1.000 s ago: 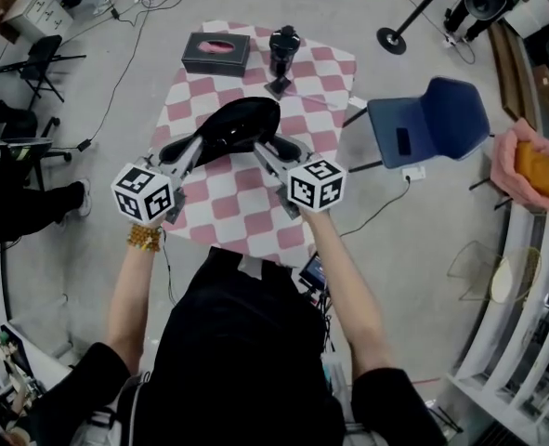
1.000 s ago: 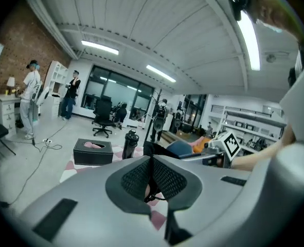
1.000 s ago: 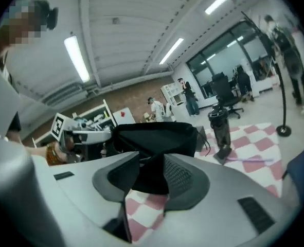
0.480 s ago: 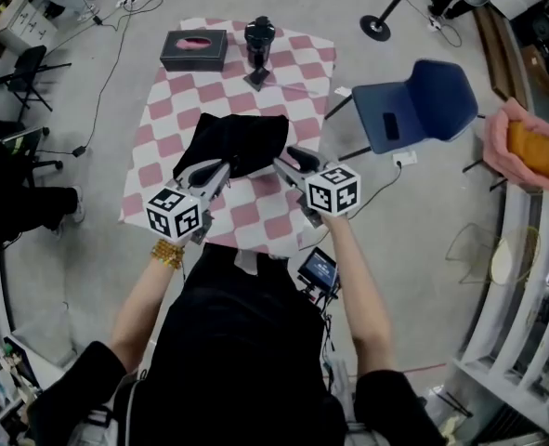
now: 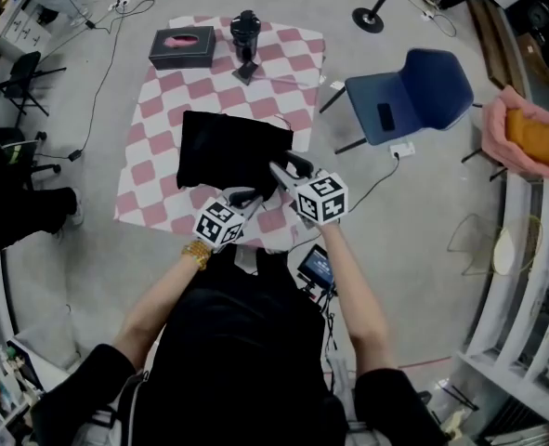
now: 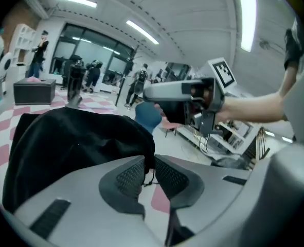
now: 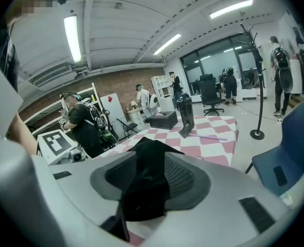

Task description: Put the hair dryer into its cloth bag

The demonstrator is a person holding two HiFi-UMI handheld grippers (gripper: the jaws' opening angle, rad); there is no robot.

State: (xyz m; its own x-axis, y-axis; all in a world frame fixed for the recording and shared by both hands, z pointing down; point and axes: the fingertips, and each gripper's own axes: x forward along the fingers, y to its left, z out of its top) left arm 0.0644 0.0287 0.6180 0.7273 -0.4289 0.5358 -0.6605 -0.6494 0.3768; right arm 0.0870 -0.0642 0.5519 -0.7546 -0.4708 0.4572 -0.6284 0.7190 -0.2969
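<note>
Now | checked worktop (image 5: 153,170): carries everything | cloth bag (image 5: 228,149): laid flat, near edge held at both sides, probably to spread its mouth | hair dryer (image 5: 246,33): upright at far end, well apart, not yet bagged | right gripper (image 7: 150,161): half-open, clamping a thick bag fold | left gripper (image 6: 149,161): nearly closed on the hem, jaws just easing open.

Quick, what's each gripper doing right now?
Left hand-held gripper: nearly shut, pinching the cloth bag by its edge; jaws just eased open slightly.
Right hand-held gripper: clamped on a fold of the cloth bag; jaws just widened.
</note>
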